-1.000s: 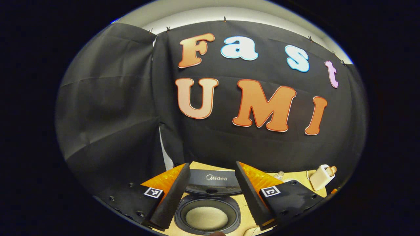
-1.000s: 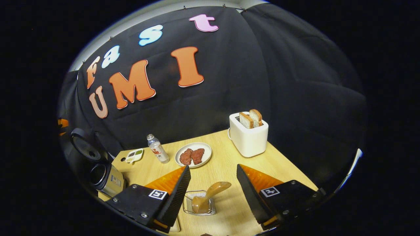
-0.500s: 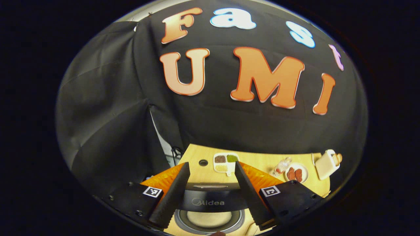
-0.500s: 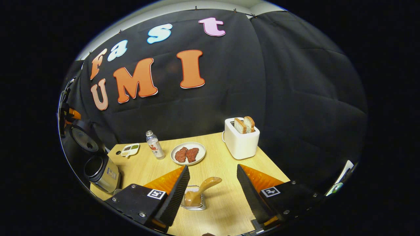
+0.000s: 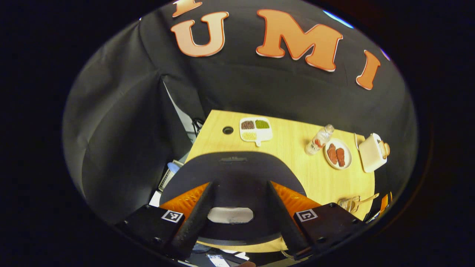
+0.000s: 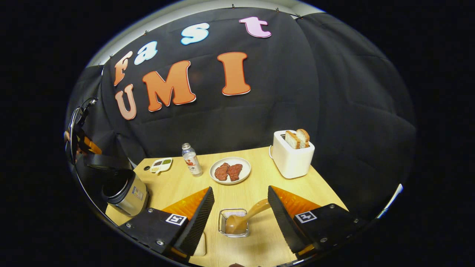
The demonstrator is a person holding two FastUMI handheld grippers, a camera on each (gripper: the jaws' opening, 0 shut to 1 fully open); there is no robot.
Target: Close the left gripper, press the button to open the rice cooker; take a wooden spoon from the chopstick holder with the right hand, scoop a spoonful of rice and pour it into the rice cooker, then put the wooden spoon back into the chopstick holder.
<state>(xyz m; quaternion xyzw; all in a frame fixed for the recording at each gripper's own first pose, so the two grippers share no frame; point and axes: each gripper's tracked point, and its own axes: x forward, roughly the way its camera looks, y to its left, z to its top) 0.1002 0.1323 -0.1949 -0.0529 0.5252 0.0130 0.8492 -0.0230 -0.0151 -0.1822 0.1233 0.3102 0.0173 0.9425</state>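
On the wooden counter (image 6: 259, 178) the rice cooker (image 6: 124, 191) is standing at the left edge with its lid (image 5: 232, 174) lowered over the pot. The left hand-held gripper (image 5: 237, 215) is hovering just above this lid, its fingers spread apart and grasping nothing, with a pale button (image 5: 230, 215) between them. The right hand-held gripper (image 6: 239, 218) is also released, its fingers wide on both sides of the wire chopstick holder (image 6: 232, 222), not touching it. The wooden spoon (image 6: 245, 218) is sitting in this holder, bowl down and handle leaning to the right. Behind are standing a white toaster (image 6: 291, 155) with two bread slices, a plate (image 6: 230, 170) with meat, a small bottle (image 6: 192, 159) and a divided dish (image 6: 160, 165).
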